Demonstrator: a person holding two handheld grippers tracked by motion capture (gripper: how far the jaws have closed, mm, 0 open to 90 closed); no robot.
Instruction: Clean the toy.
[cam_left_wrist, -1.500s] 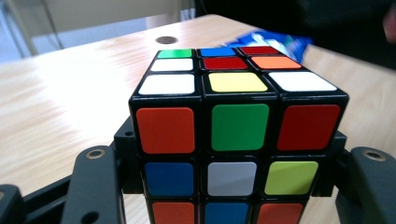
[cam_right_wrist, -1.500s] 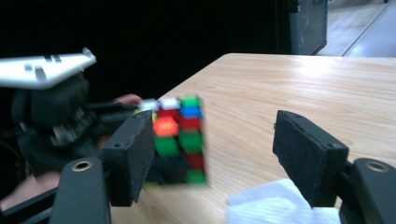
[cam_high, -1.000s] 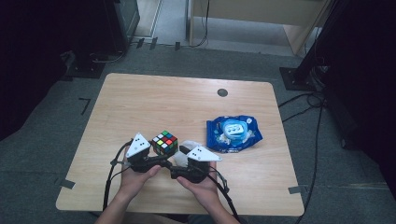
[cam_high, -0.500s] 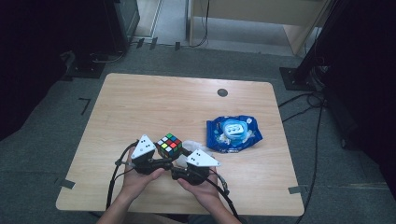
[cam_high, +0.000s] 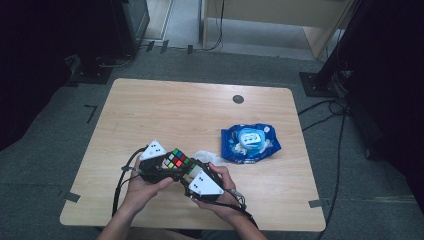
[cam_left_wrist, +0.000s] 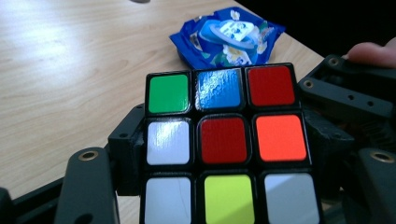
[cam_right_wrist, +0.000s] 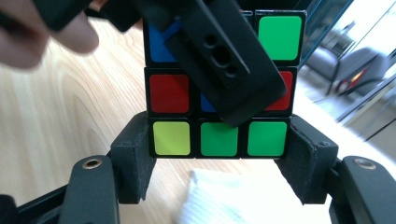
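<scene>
I had the puzzle cube (cam_high: 179, 164) lifted just above the near part of the surface (cam_high: 165, 112), between both tools. The right gripper (cam_right_wrist: 218, 158) was clenched on the cube's bottom layer, jaws pressing either side. The left gripper (cam_left_wrist: 224, 186) had just been easing open, its jaws around the cube; I couldn't tell whether they pressed. To twist a layer cleanly, I judged I needed one side firmly anchored and the layers aligned before turning. A blue wipes packet (cam_high: 251, 143) lay well apart to the right, a white tissue (cam_high: 206, 156) just beside; neither blocked me.
</scene>
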